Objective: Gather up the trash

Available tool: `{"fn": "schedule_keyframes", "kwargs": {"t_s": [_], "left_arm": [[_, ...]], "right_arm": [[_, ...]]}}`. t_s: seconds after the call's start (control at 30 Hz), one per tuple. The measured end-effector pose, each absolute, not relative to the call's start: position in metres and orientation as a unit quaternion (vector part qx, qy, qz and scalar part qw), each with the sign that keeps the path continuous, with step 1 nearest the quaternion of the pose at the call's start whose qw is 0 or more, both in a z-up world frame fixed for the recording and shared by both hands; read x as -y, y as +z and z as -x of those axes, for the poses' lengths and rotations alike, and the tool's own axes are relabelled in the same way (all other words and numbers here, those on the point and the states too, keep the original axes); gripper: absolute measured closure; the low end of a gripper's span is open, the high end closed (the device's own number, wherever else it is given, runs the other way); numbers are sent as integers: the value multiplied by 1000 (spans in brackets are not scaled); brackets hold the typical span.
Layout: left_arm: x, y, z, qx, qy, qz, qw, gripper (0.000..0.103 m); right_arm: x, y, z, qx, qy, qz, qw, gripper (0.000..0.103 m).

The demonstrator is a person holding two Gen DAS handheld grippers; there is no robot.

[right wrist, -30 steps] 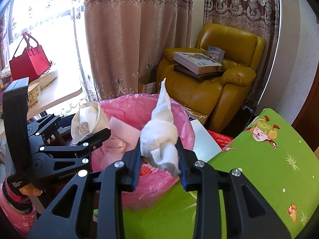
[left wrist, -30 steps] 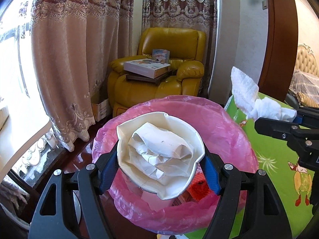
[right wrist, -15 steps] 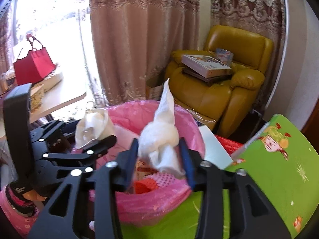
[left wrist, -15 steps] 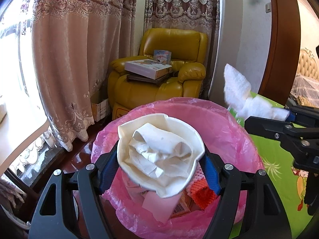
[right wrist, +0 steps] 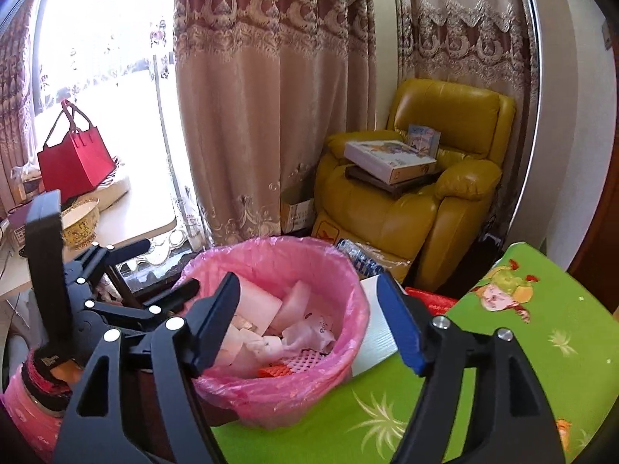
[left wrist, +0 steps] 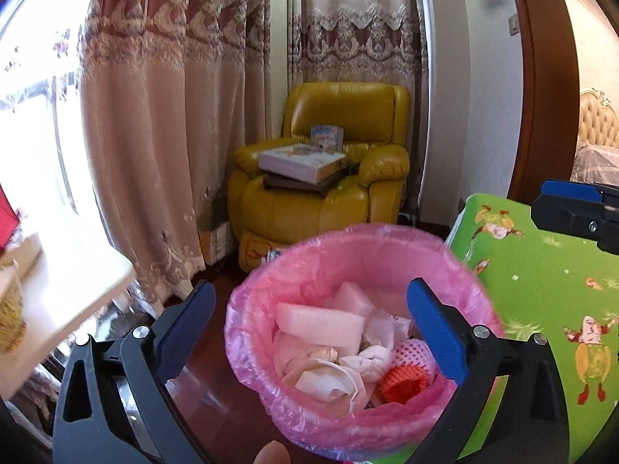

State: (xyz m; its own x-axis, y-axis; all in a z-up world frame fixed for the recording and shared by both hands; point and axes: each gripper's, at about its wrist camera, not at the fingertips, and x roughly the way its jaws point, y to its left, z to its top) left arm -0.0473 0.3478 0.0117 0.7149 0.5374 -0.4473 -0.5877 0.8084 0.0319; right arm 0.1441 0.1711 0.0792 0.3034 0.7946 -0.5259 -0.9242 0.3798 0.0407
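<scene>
A bin lined with a pink bag (left wrist: 387,255) stands beside the green table; it also shows in the right wrist view (right wrist: 271,259). Inside lie crumpled white paper and a crushed paper cup (left wrist: 329,379), foam pieces (left wrist: 317,323) and orange and pink fruit netting (left wrist: 402,382). My left gripper (left wrist: 313,328) is open and empty above the bin's near rim. My right gripper (right wrist: 309,313) is open and empty above the bin; one of its fingers (left wrist: 568,208) shows at the right of the left wrist view.
A green cartoon-print tablecloth (right wrist: 522,348) covers the table right of the bin. A yellow armchair (left wrist: 321,178) with boxes stands behind, by the curtains. A white table (right wrist: 127,224) with a red bag (right wrist: 73,162) and a bowl is at the left.
Both grippers have opened. The paper cup with crumpled paper and the white tissue have dropped into the bin. Both grippers have risen a little.
</scene>
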Motion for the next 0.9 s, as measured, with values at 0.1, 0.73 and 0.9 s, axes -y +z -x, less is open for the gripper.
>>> {"fn": "schedule_keyframes", "kwargs": {"t_s": [0.1,0.73,0.9], "left_arm": [[-335,36,61,-202,319,44,925,9],[-247,19,129,-226,309,47,923,6],[-241,16,134,-225,302,56,925,6]], "right_arm": [[-151,101,-135,-214,537,127,806,17],[-48,68,-79,-210,519,111,821,5],[-42,46,-69,-214,507,136,824,5]]}}
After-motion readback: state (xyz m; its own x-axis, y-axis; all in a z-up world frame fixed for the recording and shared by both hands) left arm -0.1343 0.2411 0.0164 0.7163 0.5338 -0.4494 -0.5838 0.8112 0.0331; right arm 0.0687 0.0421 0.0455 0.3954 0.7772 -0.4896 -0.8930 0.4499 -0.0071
